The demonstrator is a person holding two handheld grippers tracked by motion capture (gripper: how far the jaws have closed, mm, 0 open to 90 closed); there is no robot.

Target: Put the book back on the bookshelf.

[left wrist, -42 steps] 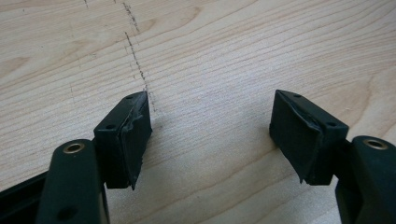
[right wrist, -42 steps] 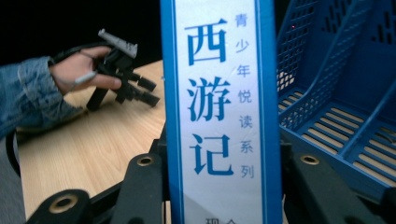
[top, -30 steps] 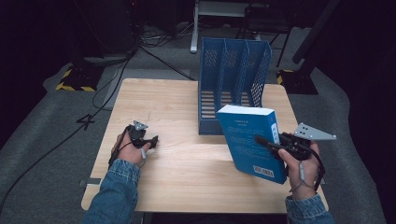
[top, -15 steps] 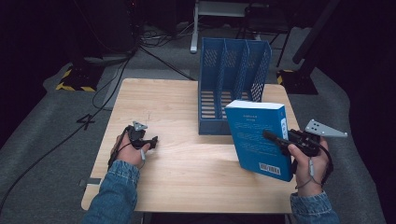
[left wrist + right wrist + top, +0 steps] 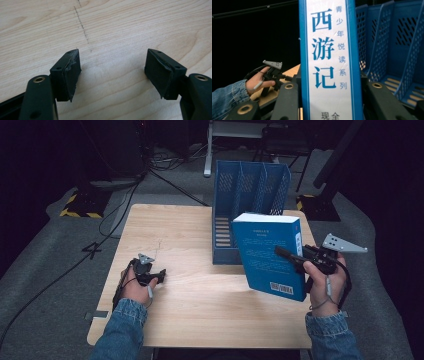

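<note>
A thick blue book [image 5: 267,255] is held upright in the air over the right side of the table, just in front of the blue file rack [image 5: 250,185]. My right gripper [image 5: 287,256] is shut on it from the right, one jaw across its back cover. In the right gripper view the white-and-blue spine [image 5: 328,50] stands between the jaws of the right gripper [image 5: 331,100], with the rack's slots [image 5: 397,50] right behind. My left gripper [image 5: 161,275] rests low on the table's left, open; nothing lies between the jaws of the left gripper [image 5: 112,72].
The wooden table [image 5: 200,310] has bare surface between the two hands. The rack stands at its far right edge with several open slots. Cables and stands lie on the dark floor behind. The left gripper [image 5: 279,75] shows far off in the right gripper view.
My right hand has lifted the book higher and tipped it more upright, closer to the rack. The left hand and its gripper have stayed where they were.
</note>
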